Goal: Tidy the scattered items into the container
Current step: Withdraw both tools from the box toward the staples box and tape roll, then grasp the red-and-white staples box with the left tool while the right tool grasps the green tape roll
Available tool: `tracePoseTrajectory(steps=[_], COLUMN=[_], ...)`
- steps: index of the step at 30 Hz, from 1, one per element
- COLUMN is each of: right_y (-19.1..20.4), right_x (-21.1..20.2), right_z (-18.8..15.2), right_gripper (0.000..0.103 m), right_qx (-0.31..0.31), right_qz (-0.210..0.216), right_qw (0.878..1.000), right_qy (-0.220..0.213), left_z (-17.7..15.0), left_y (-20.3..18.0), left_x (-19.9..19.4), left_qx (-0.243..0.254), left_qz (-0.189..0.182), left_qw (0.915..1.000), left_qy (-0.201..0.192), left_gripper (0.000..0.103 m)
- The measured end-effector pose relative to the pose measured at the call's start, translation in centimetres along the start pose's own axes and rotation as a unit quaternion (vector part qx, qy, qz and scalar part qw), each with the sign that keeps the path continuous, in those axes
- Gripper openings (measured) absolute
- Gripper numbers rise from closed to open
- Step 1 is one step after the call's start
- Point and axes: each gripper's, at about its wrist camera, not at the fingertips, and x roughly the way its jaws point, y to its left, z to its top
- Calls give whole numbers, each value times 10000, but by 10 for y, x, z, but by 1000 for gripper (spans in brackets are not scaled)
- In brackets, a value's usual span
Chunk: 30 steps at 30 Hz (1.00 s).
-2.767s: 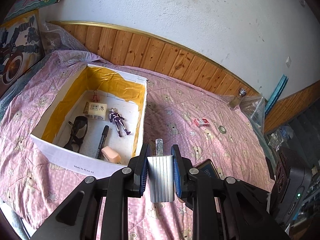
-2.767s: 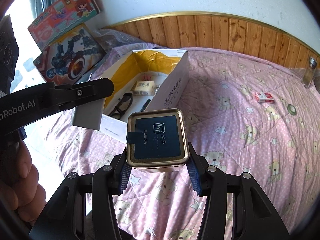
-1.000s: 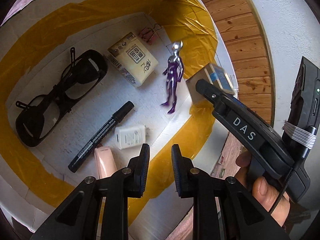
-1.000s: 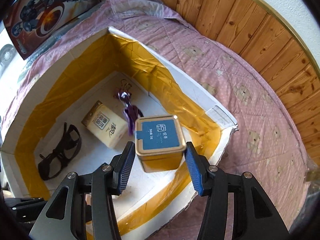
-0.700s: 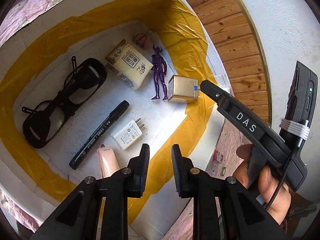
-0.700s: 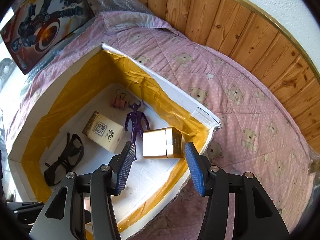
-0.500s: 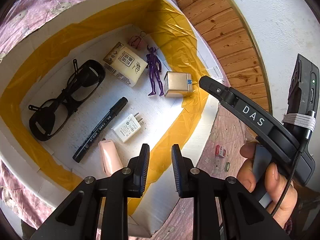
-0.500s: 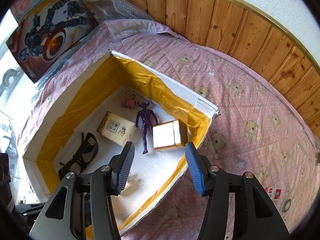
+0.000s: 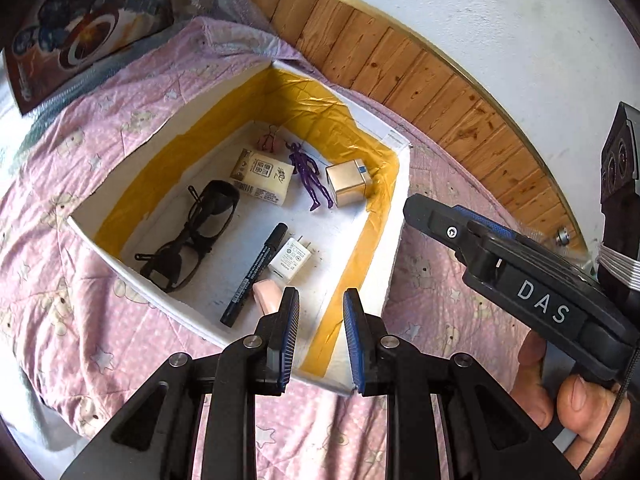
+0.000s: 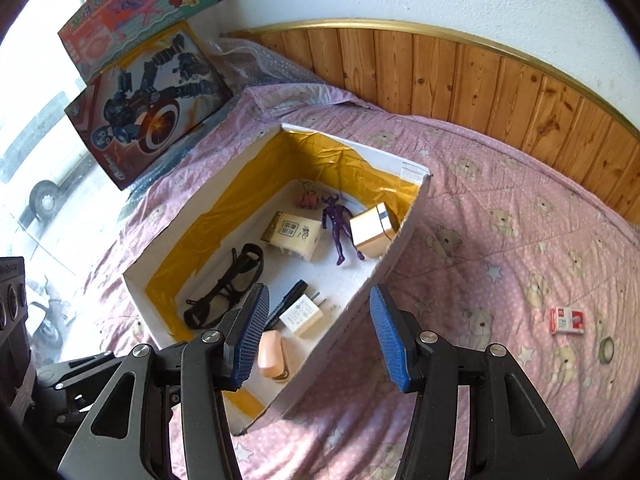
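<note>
Two grippers empty above the white box (image 10: 404, 236) on the bed (image 10: 520, 240).
Left gripper (image 9: 321, 336) jaws narrowly parted, right gripper (image 10: 320, 334) jaws spread wide; next fetch likely the red packet (image 10: 567, 320), then the tape ring (image 10: 607, 346), both lying on the quilt well apart from the box.

Left gripper (image 9: 320, 336) and right gripper (image 10: 318, 336), both empty, fingers apart.

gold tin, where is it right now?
The gold tin lies on its side inside the white box, in the far corner by the right-hand wall, right beside the purple figure. Neither gripper holds it.
</note>
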Motion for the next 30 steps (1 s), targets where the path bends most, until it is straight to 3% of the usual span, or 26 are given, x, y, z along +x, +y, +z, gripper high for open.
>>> tracePoseTrajectory(steps=[5,9,21,27,30], right_y=[-20,-46,-145,-195,-224], right_x=[-25,-34,-58,-75,-83], right_z=[-49,-92,-191,-204,-204], right_gripper=[56,56,56,56,56], right_qx=[476,995,2417,2902,3067], right_qz=[-167,-242,-612,-866,-982], right_qw=[9984,9944,9682,9522,9456], right_qy=[-243,-243,-201,-389,-473], left_z=[-22,-38,-91,-99,-95], left_y=[-25,-52,-130,-169,-198], left_x=[-21,-25,32,64,85], left_qx=[917,1416,2415,2739,2941], left_qz=[124,4,-410,-597,-697], left_qw=[9949,9890,9688,9572,9499], left_qy=[-402,-425,376,718,797], left_gripper=[25,25,33,33,41])
